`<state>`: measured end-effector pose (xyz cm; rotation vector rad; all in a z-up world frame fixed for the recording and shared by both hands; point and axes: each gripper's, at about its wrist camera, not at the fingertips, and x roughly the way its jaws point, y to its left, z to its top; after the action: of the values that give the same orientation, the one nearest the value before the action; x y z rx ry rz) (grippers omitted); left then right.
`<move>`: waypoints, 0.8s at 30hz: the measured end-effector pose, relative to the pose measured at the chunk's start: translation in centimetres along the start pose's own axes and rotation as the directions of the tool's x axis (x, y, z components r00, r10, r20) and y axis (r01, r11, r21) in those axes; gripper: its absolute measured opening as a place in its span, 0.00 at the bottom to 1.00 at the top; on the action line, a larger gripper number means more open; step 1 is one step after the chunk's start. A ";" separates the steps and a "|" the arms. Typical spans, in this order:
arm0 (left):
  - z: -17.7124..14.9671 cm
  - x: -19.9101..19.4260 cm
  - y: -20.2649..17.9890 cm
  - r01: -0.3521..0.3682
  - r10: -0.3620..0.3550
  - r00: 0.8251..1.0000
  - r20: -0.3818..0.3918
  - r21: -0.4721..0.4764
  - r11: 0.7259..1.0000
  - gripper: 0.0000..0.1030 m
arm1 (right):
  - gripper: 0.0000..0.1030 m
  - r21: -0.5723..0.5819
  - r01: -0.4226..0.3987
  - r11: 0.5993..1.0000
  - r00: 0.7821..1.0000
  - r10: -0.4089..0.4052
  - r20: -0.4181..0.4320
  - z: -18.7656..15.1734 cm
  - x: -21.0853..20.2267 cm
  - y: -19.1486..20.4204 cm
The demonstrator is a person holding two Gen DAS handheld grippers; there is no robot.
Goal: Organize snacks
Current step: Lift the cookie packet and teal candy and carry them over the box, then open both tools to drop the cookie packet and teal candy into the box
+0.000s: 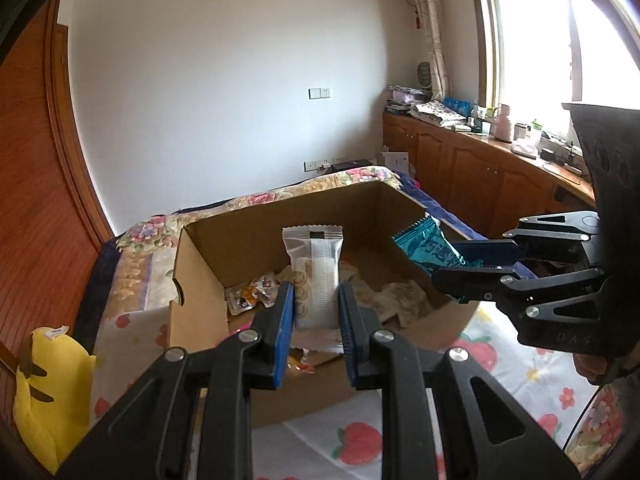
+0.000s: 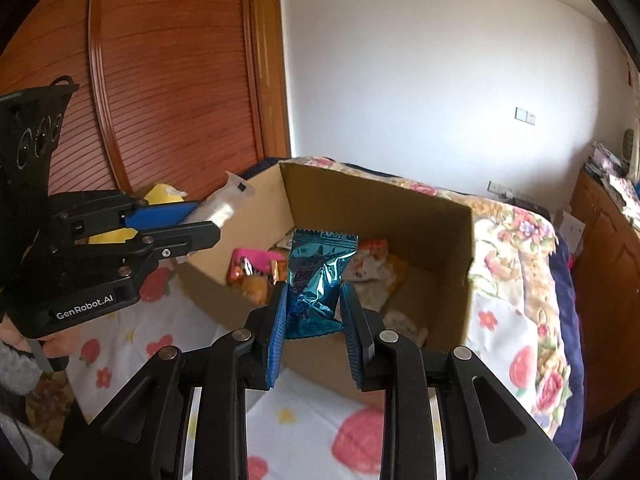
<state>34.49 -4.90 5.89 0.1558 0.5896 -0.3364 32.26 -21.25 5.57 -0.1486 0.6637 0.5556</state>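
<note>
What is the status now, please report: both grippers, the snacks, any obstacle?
Left gripper shut on white packet. Right gripper shut on teal packet. Both held above cardboard box, more snacks inside. Nothing in the way.

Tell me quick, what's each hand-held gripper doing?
Left hand-held gripper: closed on the white cookie packet.
Right hand-held gripper: closed on the teal snack packet.

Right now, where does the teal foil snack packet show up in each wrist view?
Left wrist view: teal packet at right, clamped in the right claw above the box's right wall.
Right wrist view: teal packet at centre, between that claw's blue pads.
Shared landmark: the open cardboard box.
</note>
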 end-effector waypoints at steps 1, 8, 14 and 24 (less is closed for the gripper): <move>0.0 0.3 0.4 -0.004 0.004 1.000 -0.001 -0.002 1.000 0.19 | 0.24 -0.002 -0.001 1.000 1.000 0.001 -0.001 0.2 0.4 0.0; -0.4 3.7 2.6 -0.016 0.015 0.999 -0.030 -0.043 0.999 0.19 | 0.24 -0.021 0.003 1.000 1.000 -0.004 -0.025 1.3 4.4 -0.2; -1.5 5.6 3.3 -0.015 0.011 0.998 -0.061 -0.067 0.998 0.19 | 0.24 -0.004 -0.002 1.000 0.999 0.002 -0.050 1.2 6.7 -0.6; -2.4 6.7 3.0 -0.015 0.009 0.997 -0.081 -0.073 0.997 0.20 | 0.24 0.013 0.006 1.000 0.997 -0.005 -0.076 0.5 7.8 -1.1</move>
<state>39.56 -3.28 0.20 0.1025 0.6800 -0.2970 38.16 -18.56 1.03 -0.1600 0.7405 0.5422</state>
